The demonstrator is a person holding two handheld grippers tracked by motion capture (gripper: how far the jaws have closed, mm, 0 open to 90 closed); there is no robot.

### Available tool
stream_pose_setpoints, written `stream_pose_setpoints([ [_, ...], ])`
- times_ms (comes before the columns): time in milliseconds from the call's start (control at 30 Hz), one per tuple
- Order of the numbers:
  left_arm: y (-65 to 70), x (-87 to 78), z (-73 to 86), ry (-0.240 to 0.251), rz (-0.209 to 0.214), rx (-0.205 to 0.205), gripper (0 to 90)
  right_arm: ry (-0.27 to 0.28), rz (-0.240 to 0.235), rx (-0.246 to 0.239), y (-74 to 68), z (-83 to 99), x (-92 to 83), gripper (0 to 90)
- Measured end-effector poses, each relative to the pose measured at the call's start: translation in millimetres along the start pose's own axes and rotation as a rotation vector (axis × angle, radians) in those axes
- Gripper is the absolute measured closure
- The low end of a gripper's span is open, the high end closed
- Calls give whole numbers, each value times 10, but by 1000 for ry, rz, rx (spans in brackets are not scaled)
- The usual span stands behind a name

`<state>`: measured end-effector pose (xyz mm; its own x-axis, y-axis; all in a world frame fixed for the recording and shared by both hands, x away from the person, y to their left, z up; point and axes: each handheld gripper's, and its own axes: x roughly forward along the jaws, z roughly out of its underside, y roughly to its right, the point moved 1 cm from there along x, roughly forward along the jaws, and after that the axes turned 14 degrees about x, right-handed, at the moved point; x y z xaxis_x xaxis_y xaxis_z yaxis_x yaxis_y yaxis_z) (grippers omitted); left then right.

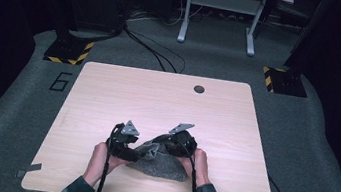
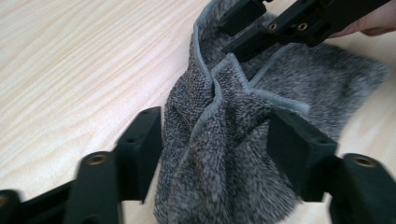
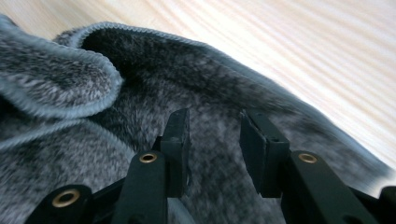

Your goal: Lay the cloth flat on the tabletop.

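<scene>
High view is showing a person working two grippers over a grey towel [image 1: 161,164] that is lying bunched near the front edge of the table [image 1: 108,92]. The left gripper [image 2: 215,135] is standing part open around a bunched ridge of cloth without pinching it, and the right gripper [image 3: 215,135] is hovering narrowly open just above the pile, holding nothing. The loose folds may be slumping flat, or a rising jaw may be snagging the hem and dragging the towel askew.

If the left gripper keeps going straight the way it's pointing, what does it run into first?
Most likely the bunched grey fleecy cloth with the paler hemmed edge: it lies directly between and ahead of the left gripper, whose jaws stand open around it. Beyond the cloth sits the right gripper, though depth there is hard to judge.
</scene>
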<state>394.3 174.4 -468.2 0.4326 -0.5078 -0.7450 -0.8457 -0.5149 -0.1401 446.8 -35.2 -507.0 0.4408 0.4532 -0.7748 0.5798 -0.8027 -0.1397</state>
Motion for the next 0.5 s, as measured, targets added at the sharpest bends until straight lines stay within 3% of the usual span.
stream_pose_setpoints([
  [33,0,0,0,0,0,0,485,0,0,0,0,0,0,634],
  [67,6,31,3,-17,11,9,485,-5,12,1,-2,-4,39,648],
  [100,31,70,31,-27,18,18,627,-19,26,4,12,-4,92,686],
  [167,56,69,68,-19,20,32,728,-12,25,21,40,-5,91,724],
  [367,92,-25,138,16,2,37,816,-1,64,77,132,-24,93,752],
  [500,94,-141,231,34,42,23,835,4,102,120,229,-68,103,746],
])
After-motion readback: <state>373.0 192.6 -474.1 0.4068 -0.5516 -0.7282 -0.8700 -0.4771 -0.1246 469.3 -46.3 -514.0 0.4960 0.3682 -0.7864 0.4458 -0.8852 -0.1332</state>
